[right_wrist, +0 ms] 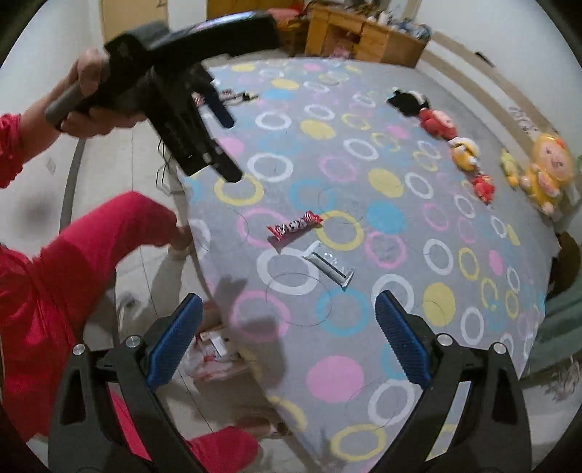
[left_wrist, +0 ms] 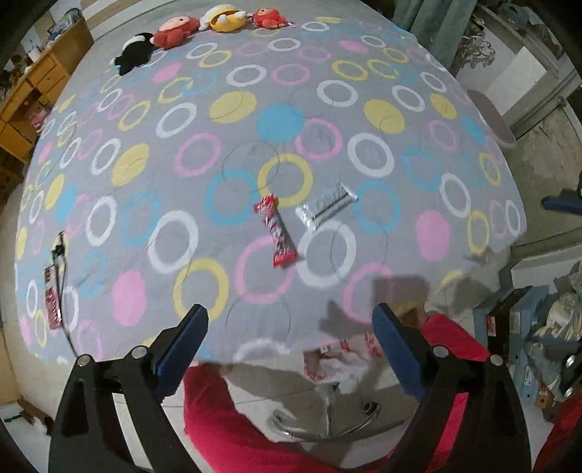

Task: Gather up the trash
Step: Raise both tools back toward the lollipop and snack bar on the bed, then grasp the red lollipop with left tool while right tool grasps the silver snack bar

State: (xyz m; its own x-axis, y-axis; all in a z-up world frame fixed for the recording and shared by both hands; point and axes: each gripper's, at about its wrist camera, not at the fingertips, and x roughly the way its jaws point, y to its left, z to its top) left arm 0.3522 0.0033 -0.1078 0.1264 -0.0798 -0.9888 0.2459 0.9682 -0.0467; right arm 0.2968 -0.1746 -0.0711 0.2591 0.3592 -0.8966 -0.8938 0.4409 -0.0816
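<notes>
Two wrappers lie side by side on the grey bed sheet with coloured rings (left_wrist: 152, 109): a red-and-white wrapper (left_wrist: 275, 233) (right_wrist: 295, 225) and a silver wrapper (left_wrist: 326, 209) (right_wrist: 329, 267). My left gripper (left_wrist: 291, 327) hangs high over the bed's near edge, open and empty, well short of the wrappers. My right gripper (right_wrist: 289, 316) is also open and empty, above the bed's edge near the silver wrapper. The right wrist view shows the left gripper (right_wrist: 231, 149) held in a hand at the upper left. A crumpled white-and-red bag (left_wrist: 338, 358) (right_wrist: 211, 354) sits on the floor by the bed.
Several plush toys (left_wrist: 174, 32) (right_wrist: 462, 152) line the far side of the bed. A cable and a red packet (left_wrist: 54, 287) lie at one bed edge. A wooden desk (left_wrist: 32, 87) stands beyond. The person's red sleeves (right_wrist: 72, 262) and a metal chair base (left_wrist: 327, 418) are below.
</notes>
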